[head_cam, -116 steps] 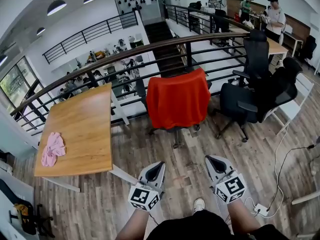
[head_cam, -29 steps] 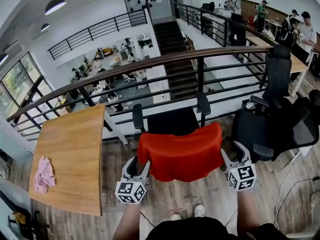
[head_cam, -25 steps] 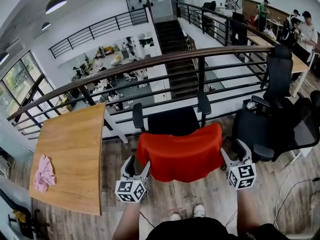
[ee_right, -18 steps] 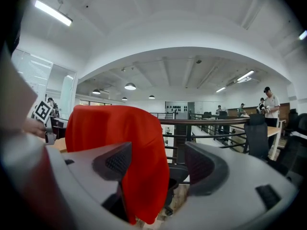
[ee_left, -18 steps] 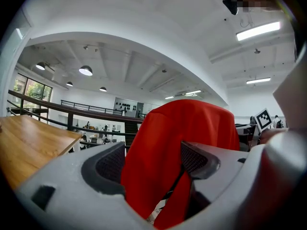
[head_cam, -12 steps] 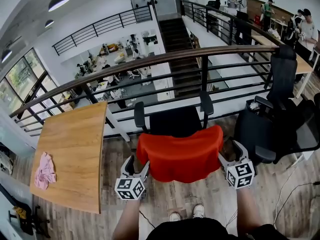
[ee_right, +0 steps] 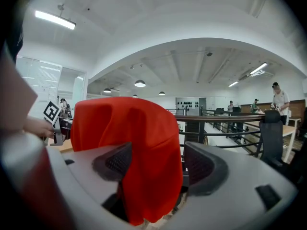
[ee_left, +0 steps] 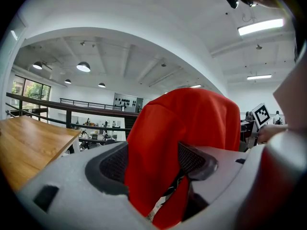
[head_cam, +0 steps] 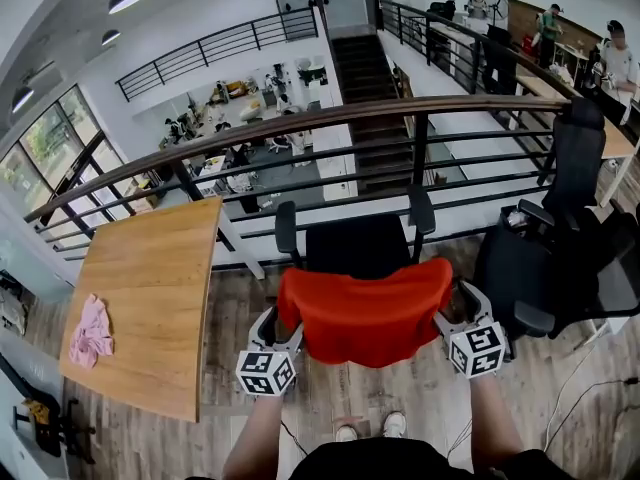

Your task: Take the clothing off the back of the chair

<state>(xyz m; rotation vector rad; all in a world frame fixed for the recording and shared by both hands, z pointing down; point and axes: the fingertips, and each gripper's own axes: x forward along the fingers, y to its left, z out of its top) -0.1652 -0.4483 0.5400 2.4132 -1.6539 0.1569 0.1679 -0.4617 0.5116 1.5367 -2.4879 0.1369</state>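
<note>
A red garment (head_cam: pixel 365 308) hangs over the back of a black office chair (head_cam: pixel 355 245) right in front of me. My left gripper (head_cam: pixel 278 326) is at the garment's left edge and my right gripper (head_cam: pixel 457 303) at its right edge. In the left gripper view the red cloth (ee_left: pixel 182 123) fills the gap of the left gripper (ee_left: pixel 153 159), whose jaws stand wide and have just been closing a little. In the right gripper view the cloth (ee_right: pixel 124 128) lies against one pad of the right gripper (ee_right: pixel 156 164), whose jaws have just been opening. A gap shows at the other pad.
A wooden table (head_cam: pixel 150 298) with a pink cloth (head_cam: pixel 90 330) on it stands to the left. A metal railing with a wooden rail (head_cam: pixel 330 118) runs just behind the chair. More black chairs (head_cam: pixel 560 258) crowd the right side. People stand far back right.
Since the oldest frame the chair has come close and both grippers have risen to the garment's two sides. Over the last second the right gripper edged slightly further onto the cloth.
</note>
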